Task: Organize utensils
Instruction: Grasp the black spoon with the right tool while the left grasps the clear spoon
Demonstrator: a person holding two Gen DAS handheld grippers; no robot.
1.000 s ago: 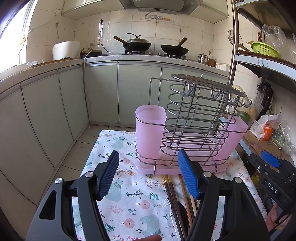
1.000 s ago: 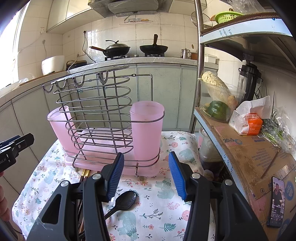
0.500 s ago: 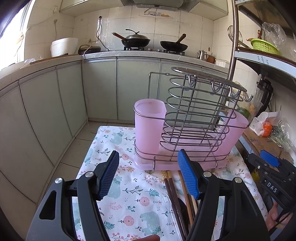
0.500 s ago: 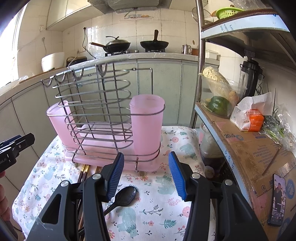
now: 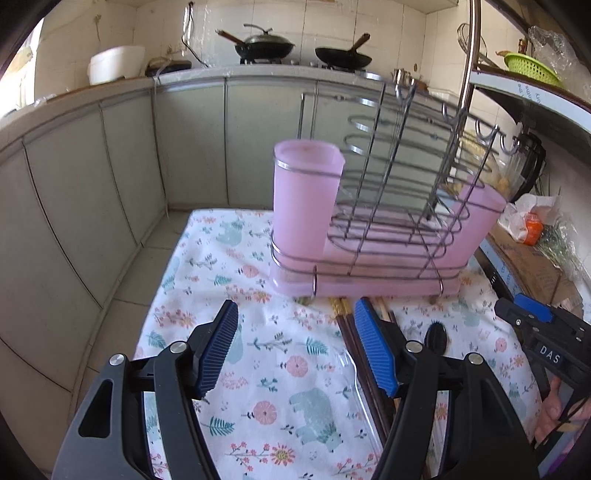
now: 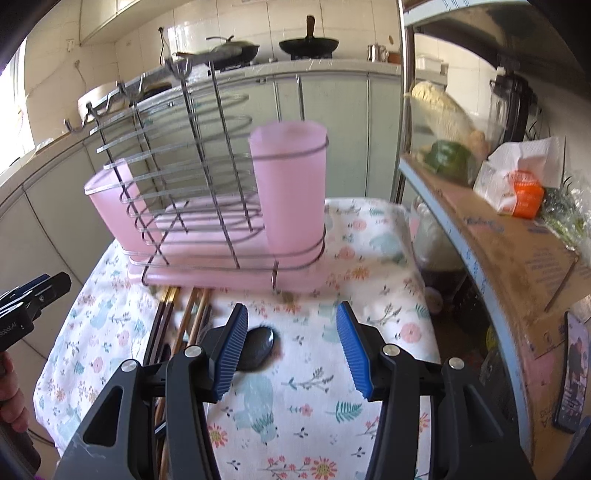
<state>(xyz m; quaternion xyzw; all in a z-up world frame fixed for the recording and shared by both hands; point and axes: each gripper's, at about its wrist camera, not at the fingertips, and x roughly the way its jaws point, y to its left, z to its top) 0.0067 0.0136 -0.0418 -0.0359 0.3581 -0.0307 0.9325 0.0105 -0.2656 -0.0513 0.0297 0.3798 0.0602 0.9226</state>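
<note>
Left gripper (image 5: 295, 345): fingers spread wide, holding nothing.
Right gripper (image 6: 291, 343): fingers spread wide, holding nothing.
Chopsticks (image 6: 192, 314): flat on the table, by the rack (image 6: 207, 177).
Black spoon (image 6: 258, 347): beside the chopsticks.

Home kitchen: woks (image 5: 265, 46) on stove, tiled walls (image 5: 388, 33) (cabinets (image 5: 195, 144) below).

Wire rack (image 5: 399, 192) looking like shiny chromed metal; its cups (image 5: 304, 199) showing matt, frosted pink plastic. Floral tablecloth (image 5: 258, 354) reading as soft matt cloth. Chopsticks (image 6: 192, 314) appearing wooden, some dark and lacquered. Spoon (image 6: 258, 349) showing glossy black. Gripper pads (image 6: 231, 347) looking ribbed blue rubber.
</note>
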